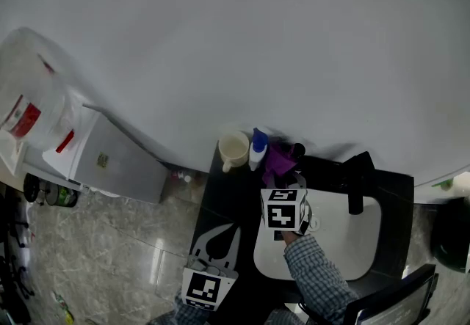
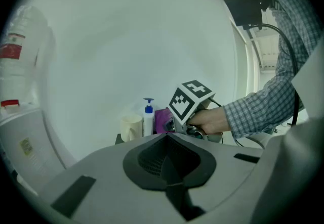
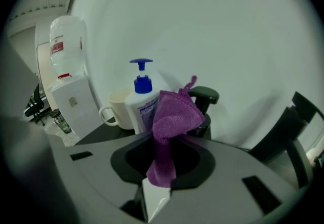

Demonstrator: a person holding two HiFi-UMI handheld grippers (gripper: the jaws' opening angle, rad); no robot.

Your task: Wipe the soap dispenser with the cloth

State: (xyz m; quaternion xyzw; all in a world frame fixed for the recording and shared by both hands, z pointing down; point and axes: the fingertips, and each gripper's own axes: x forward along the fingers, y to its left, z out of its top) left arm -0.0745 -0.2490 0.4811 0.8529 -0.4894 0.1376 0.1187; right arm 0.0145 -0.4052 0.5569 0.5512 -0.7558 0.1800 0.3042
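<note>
We look steeply down on a dark tabletop [image 1: 213, 199] against a pale wall.

At the lower left, the left hand-held gripper [image 1: 233, 228] hangs at the tabletop's near edge. Its own view shows the jaws pressed together with nothing between them [image 2: 167, 167]. It is well short of the bottles, which stand ahead of it and slightly to its right.

Farther right, the right hand-held gripper [image 1: 282, 185] is up close to the bottles. It pinches a purple microfibre cloth [image 3: 169, 132], and a loose fold rises above the jaws [image 3: 162, 167].

Ahead of this gripper and to its left stands a cream ceramic mug [image 3: 117, 109]. Just left of the cloth is the white plastic soap dispenser with a blue pump [image 3: 140, 97]. The cloth overlaps its right side, though we cannot tell whether they touch. Just right of the cloth stands a black pump-topped container [image 3: 205, 97]. A white sink basin [image 1: 367, 243] lies to the gripper's right.

We judge the wiping is about to begin. To do it well, we would:
- press the raised fold flat against the bottle's body
- stroke gently down and around, since a hard sideways push could topple the bottle into the mug
- steady the bottle with the idle left gripper if it rocks
</note>
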